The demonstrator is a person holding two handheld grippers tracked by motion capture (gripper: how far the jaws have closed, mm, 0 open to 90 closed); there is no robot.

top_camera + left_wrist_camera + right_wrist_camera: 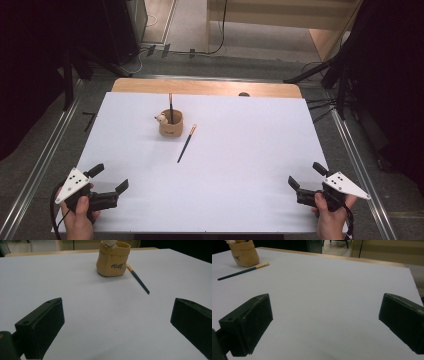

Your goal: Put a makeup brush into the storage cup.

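two grippers wait at the near corners of the white table (240, 200), each held in a hand and neither gripping anything. the left gripper (109, 179) has its jaws spread wide, with bare table between them in the left gripper view; the right gripper (306, 175) is just as wide open, and nothing lies between its jaws in the right gripper view either. both point inward toward the middle of the table, which suits a start position: well apart from the work, with room to reach in from either side.

the work sits toward the far middle. a tan pot (170, 125) stands upright with one brush (170, 107) standing in it, handle up, and a small pale object at its rim that is too small to make out. a second brush (186, 143) lies flat on the table just beside the pot, its orange ferrule and bristle end nearest the pot and its dark handle running toward the person. lying loose like that, it looks like the piece meant to go into the pot, and the handle end offers the easier pinch.
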